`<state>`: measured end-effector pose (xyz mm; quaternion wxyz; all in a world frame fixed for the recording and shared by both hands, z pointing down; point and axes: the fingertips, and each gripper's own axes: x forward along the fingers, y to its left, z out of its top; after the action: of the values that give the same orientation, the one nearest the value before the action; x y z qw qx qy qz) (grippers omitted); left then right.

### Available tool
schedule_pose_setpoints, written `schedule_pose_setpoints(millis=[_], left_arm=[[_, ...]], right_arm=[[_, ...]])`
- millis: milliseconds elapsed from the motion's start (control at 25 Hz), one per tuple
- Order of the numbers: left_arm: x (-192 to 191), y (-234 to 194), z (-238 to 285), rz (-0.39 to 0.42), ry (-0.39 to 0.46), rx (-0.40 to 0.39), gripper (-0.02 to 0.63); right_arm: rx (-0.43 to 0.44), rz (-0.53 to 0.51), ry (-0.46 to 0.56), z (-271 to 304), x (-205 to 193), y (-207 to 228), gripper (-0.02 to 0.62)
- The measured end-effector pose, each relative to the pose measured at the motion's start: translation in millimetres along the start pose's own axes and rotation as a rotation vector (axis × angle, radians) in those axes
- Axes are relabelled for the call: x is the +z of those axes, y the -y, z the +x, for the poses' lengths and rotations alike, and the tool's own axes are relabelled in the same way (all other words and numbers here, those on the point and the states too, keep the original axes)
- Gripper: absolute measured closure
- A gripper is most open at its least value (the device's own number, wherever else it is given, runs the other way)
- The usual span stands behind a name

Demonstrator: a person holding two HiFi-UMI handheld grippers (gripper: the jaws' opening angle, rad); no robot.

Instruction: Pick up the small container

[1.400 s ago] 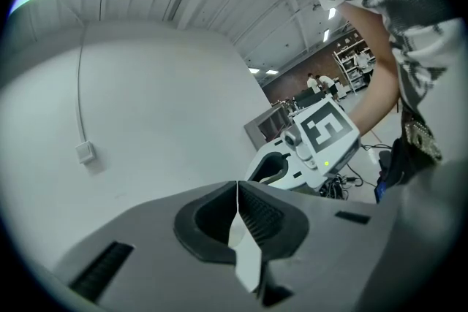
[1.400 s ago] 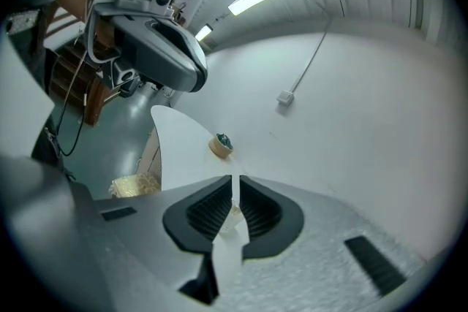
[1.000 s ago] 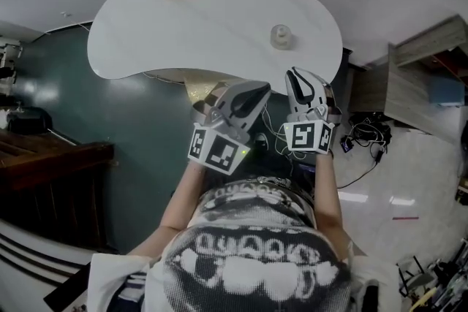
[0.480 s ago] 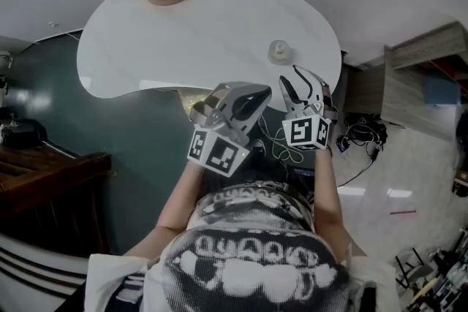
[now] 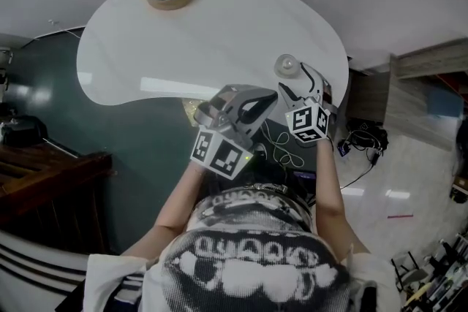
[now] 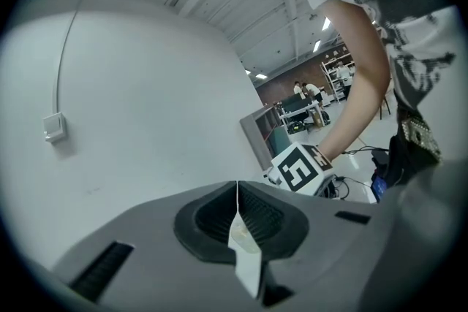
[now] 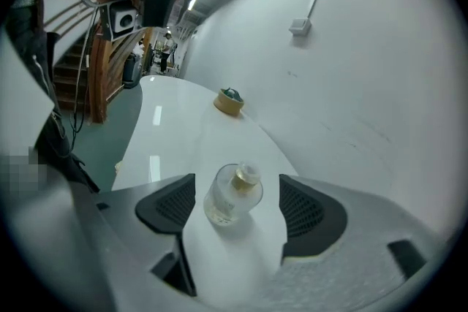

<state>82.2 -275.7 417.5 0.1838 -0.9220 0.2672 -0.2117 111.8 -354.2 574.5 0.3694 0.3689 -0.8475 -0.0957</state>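
Right tongs (image 7: 239, 210) opening, small glass bottle (image 7: 232, 195) between them, untouched; looks light, slippery, so I'd pinch mid-body. Left tongs (image 6: 237, 223) pressed together.

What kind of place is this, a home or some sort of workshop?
Probably a lab or workshop hall, not a home: a white table, loose cables on the glossy floor beside it, and shelving racks under ceiling strip lights farther back.

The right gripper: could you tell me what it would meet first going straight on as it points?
Most likely the small container on the table: it stands centred between the right gripper's opening jaws, neither pad touching it.
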Motion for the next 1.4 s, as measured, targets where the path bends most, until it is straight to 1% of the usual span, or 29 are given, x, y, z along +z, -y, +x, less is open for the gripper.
schedule_pose_setpoints(millis=[200,360,560,880,960,1040,1400], left_arm=[[-11,-18,4,-0.007,-0.008,0.001,0.601],[-21,-31,8,-0.013,-0.014,-0.001,0.601],[-32,-43,14,-0.016,-0.023,-0.01,0.601],[-48,-58,17,-0.027,-0.039,-0.016,0.601],[-51,-61,18,-0.03,-0.043,-0.016,0.601],[-54,-64,18,-0.034,-0.047,-0.016,0.601],[-64,-65,22,-0.045,-0.057,-0.029,0.6]], right_arm=[[0.038,0.081,-0.044,28,-11,5,0.204],[0.082,0.13,-0.076,46,-18,6,0.201],[0.132,0.156,-0.103,64,-23,3,0.193],[0.179,0.188,-0.147,87,-33,-10,0.199],[0.188,0.201,-0.147,91,-35,-13,0.206],[0.194,0.204,-0.151,93,-35,-15,0.229],[0.195,0.216,-0.133,97,-34,-16,0.238]])
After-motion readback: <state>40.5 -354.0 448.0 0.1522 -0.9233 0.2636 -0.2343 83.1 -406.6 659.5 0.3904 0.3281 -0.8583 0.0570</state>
